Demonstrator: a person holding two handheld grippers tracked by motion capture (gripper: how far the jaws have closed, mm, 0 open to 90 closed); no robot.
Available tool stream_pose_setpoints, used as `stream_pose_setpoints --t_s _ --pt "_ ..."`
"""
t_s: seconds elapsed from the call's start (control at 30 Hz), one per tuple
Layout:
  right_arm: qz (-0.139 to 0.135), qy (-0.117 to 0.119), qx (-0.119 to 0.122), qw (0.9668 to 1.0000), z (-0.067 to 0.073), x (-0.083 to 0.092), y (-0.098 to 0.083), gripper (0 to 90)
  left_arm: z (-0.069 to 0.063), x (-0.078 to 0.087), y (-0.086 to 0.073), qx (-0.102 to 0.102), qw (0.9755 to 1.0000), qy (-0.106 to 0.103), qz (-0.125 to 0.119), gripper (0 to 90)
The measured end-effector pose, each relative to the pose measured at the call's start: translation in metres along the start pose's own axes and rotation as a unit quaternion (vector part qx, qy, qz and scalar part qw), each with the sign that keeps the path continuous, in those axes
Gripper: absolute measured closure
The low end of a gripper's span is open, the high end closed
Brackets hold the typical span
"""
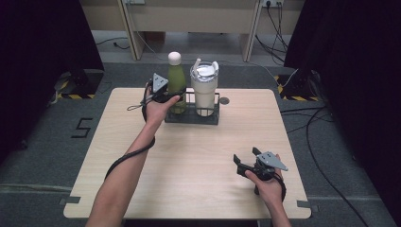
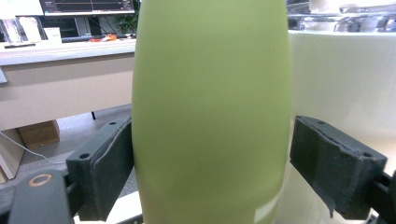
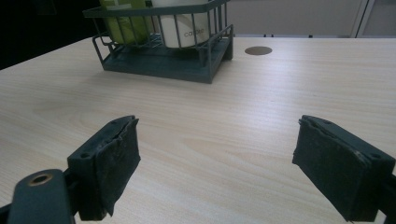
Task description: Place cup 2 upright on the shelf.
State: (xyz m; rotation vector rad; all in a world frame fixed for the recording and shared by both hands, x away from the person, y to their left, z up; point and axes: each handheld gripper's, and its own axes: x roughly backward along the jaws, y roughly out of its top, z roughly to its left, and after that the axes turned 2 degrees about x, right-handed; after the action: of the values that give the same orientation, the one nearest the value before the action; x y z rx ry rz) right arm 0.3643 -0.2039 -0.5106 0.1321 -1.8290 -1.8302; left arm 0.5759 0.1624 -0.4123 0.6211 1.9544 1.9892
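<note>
A green bottle (image 1: 177, 81) with a white cap stands upright in a dark wire rack (image 1: 191, 118) at the table's far side, beside a cream tumbler (image 1: 204, 90) with a clear lid. My left gripper (image 1: 166, 97) is at the bottle's left side, level with its body. In the left gripper view the green bottle (image 2: 210, 116) stands between my spread jaws; one pad (image 2: 109, 163) lies against its edge, and the other pad (image 2: 334, 163) shows a thin gap. My right gripper (image 1: 243, 163) rests low over the near right of the table, open, with bare wood between its pads (image 3: 105, 163).
The wire rack (image 3: 168, 60) with the tumbler (image 3: 184, 28) lies ahead in the right gripper view, near a round cable hole (image 3: 258, 50). Bare light wood (image 1: 198, 161) spreads between the rack and my right hand. A desk and cables stand on the floor beyond the table.
</note>
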Motion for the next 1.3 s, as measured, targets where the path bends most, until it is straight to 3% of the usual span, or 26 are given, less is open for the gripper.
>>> stream_pose_setpoints --t_s 0.63,1.3 --pt "0.001 -0.001 0.001 1.0 0.0 0.0 0.0 13.9 0.0 0.025 0.001 -0.016 0.9998 -0.003 -0.008 14.3" --pt "0.0 -0.002 0.003 1.0 0.001 0.0 -0.001 14.0 0.006 0.087 -0.023 -0.012 0.9998 -0.007 -0.016 14.4"
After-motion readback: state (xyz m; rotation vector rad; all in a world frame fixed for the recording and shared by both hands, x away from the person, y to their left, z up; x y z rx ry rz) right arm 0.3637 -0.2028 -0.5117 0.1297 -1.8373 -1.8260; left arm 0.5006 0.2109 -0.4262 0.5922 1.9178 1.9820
